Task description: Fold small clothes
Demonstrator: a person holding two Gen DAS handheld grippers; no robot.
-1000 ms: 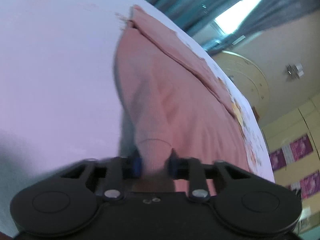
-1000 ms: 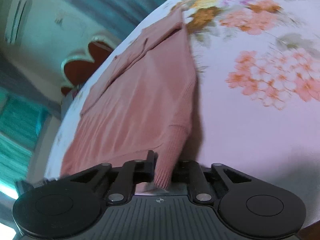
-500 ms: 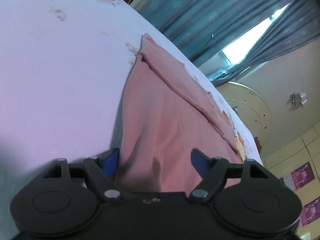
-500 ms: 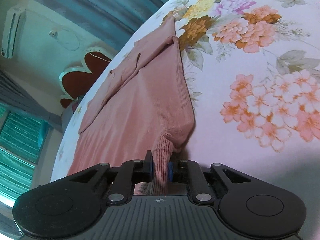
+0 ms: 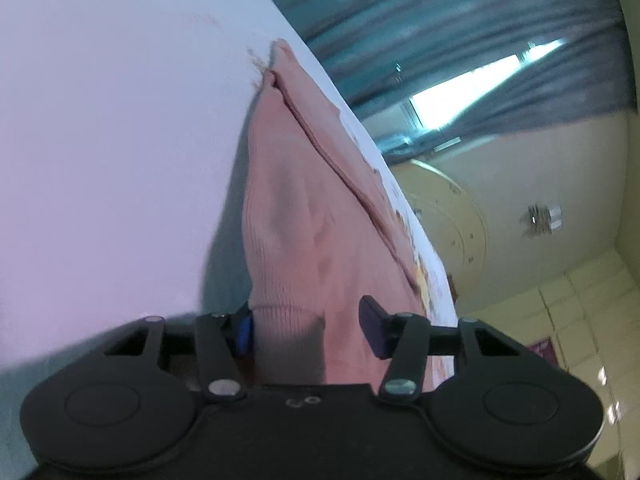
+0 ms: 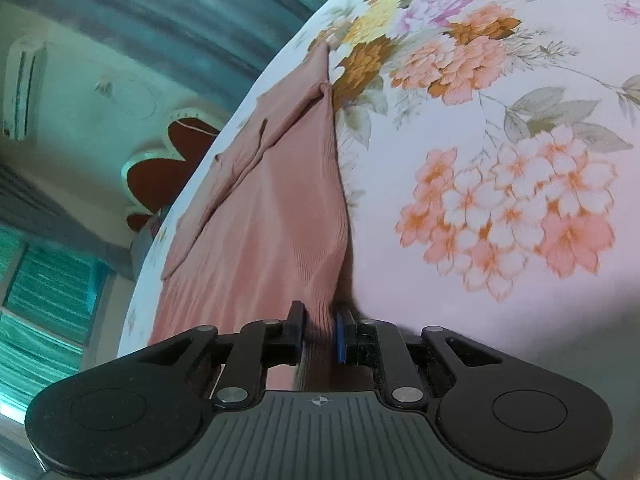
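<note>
a floral bedsheet [image 6: 500, 128] covers the bed, teal curtains behind. on it lies a pink ribbed sweater [image 5: 304, 216]. the left gripper [image 5: 306, 326] tilts down over its hem, jaws just closing, still apart around the cloth. the right gripper [image 6: 318, 330] angles down, pinching the hem.

The left gripper [image 5: 308, 326] has just been closing its jaws, yet a gap remains on the right side of the ribbed cuff of the pink knit garment [image 5: 296, 216] between them. The garment lies along the pale bedsheet [image 5: 112, 140]; blue curtains [image 5: 440, 28] hang behind.
</note>
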